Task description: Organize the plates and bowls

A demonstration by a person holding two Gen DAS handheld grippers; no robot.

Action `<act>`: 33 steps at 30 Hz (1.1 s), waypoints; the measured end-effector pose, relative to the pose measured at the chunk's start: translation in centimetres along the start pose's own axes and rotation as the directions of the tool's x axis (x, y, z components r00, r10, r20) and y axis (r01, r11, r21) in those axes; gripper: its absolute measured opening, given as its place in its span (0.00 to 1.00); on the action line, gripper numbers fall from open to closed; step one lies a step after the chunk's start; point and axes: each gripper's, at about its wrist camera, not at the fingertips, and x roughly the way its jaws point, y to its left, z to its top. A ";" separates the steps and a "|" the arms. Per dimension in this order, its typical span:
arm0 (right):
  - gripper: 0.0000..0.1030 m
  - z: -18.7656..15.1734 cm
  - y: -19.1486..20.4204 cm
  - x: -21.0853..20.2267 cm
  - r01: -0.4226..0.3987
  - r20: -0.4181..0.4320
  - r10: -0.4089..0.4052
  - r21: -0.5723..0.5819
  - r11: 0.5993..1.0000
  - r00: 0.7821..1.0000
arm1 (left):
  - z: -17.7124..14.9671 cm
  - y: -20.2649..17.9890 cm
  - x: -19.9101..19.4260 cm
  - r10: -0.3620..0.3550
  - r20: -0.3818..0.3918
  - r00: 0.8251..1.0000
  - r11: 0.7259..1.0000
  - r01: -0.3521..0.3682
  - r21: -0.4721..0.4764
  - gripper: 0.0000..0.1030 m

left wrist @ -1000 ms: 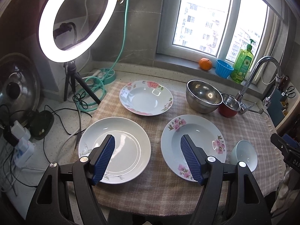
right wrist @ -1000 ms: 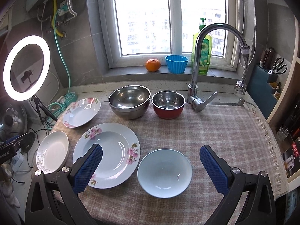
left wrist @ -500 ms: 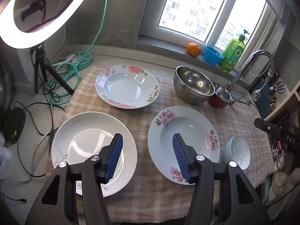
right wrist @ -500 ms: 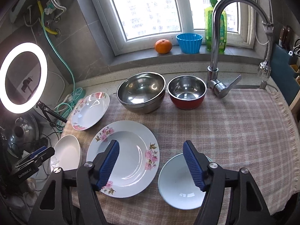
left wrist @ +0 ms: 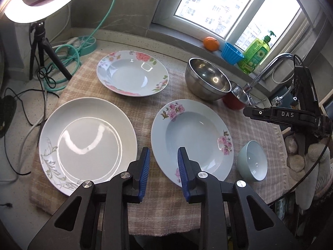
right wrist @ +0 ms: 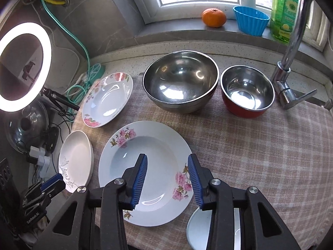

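My left gripper hung over the gap between the white plate and pink-flowered plate, jaws just narrowing, nothing between them. My right gripper hovered above that flowered plate's rim, jaws likewise closing, gripping nothing; small bowl just beside. Farther: second flowered plate, steel bowl, red bowl.

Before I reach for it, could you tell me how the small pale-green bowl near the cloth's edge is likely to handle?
The pale-green bowl looks glazed and glossy, so probably slippery between pads. It looks ceramic: likely rigid, and it could chip if dropped. It stands upright on the checked cloth, so a push may drag rather than slide it.
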 end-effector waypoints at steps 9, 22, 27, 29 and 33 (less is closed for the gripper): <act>0.18 2.2 -2.4 4.0 -0.117 -0.169 0.107 -0.054 0.992 0.980 | -3.2 -0.1 1.0 0.061 0.008 0.998 0.966 -0.057 -0.254 0.16; 0.14 2.9 -3.5 7.2 -0.190 -0.257 0.160 -0.098 0.977 0.953 | -5.9 0.5 3.3 0.036 -0.014 0.999 0.867 -0.038 -0.497 0.11; 0.12 3.2 -3.8 7.5 -0.190 -0.248 0.163 -0.088 0.978 0.955 | -5.6 0.6 3.9 0.034 -0.019 0.999 0.871 -0.039 -0.490 0.11; 0.12 3.3 -3.9 7.7 -0.190 -0.251 0.164 -0.082 0.978 0.954 | -5.6 0.7 4.2 0.024 -0.027 0.999 0.869 -0.034 -0.493 0.11; 0.12 3.5 -4.0 8.0 -0.194 -0.252 0.169 -0.079 0.978 0.953 | -5.6 0.9 4.8 0.017 -0.043 0.999 0.865 -0.036 -0.500 0.11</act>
